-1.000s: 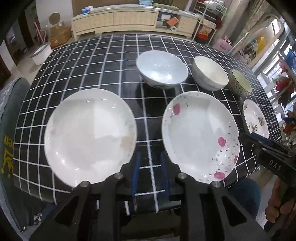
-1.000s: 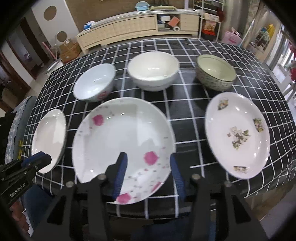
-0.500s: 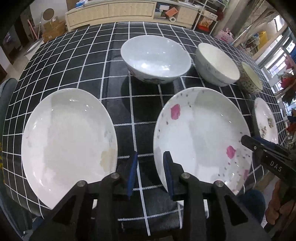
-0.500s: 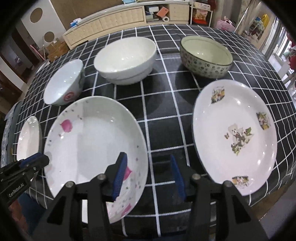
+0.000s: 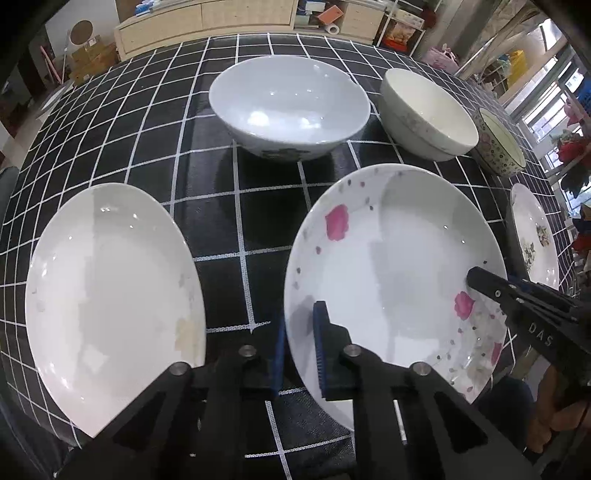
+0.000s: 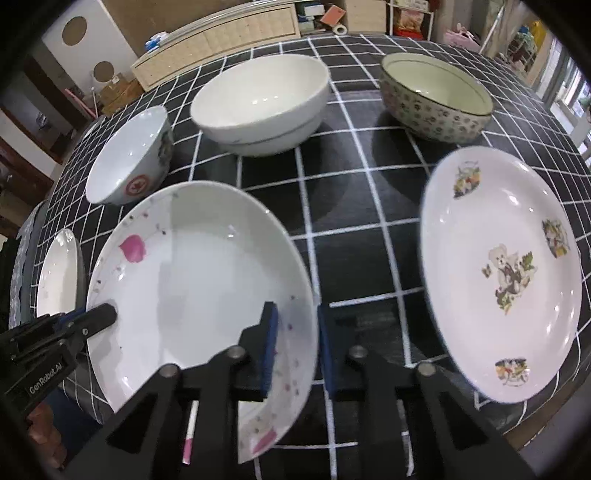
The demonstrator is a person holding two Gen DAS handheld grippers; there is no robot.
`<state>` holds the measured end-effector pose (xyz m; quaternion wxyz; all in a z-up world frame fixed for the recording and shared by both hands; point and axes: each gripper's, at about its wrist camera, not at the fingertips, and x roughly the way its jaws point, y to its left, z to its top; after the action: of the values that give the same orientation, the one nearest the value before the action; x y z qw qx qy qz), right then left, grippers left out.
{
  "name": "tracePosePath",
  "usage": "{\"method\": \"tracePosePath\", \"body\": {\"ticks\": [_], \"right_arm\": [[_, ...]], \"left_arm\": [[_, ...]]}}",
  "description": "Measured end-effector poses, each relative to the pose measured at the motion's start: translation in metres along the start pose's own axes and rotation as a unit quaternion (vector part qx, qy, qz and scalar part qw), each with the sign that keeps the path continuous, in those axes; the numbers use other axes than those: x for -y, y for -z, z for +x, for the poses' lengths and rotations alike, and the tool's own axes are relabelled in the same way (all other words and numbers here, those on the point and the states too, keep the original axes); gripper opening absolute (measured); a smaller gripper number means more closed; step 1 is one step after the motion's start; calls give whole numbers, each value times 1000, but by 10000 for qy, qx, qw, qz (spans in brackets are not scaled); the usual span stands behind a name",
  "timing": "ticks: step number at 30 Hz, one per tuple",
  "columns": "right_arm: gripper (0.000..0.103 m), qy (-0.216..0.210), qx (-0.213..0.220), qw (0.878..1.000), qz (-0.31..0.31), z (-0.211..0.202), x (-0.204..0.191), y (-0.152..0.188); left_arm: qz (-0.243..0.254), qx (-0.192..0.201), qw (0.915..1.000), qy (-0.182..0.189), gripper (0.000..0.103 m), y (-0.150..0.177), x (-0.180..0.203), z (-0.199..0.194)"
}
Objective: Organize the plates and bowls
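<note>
Black tabletop (image 5: 155,147) with a white grid pattern, backed by a long pale sideboard (image 5: 207,22), carries three plates in the near row and three bowls in the far row. Pink-flowered plate (image 5: 388,266), the middle plate of the near row, is gripped from both sides at once. Left gripper (image 5: 299,343) straddles the plate's left rim: one blue pad (image 5: 320,347) lies on the inner face and the other sits outside below the rim, the jaws having just been closing and now pinching the rim between them. Right gripper (image 6: 293,347) straddles the opposite rim in the same way, one blue pad (image 6: 269,347) inside the plate (image 6: 192,288) and one outside, jaws having just been closing and pressed onto the rim. Each gripper's tip also shows in the other's view, at the plate's far edge.

Left of the left jaws lies a plain white plate (image 5: 107,302), apart from the flowered one with a strip of cloth between. Right of the right jaws lies a plate with a bear print (image 6: 502,273), likewise apart. Ahead of the jaws stand a bluish-white bowl (image 5: 288,107) with a red mark on its outer wall, a cream bowl (image 6: 258,107) and a speckled bowl with a dark rim line (image 6: 436,99), all upright and separate from one another. A hand (image 5: 554,424) shows in part behind the right gripper in the left view.
</note>
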<state>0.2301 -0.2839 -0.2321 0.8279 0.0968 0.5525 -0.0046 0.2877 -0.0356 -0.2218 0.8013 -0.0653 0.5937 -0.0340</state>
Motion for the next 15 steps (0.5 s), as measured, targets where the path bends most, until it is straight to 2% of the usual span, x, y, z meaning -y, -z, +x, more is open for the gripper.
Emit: {"method": "tracePosePath", "body": {"ticks": [15], "right_arm": [[26, -30, -47, 10000, -5, 1, 0, -5]], "left_arm": [[28, 35, 10000, -21, 12, 3, -3, -2]]}}
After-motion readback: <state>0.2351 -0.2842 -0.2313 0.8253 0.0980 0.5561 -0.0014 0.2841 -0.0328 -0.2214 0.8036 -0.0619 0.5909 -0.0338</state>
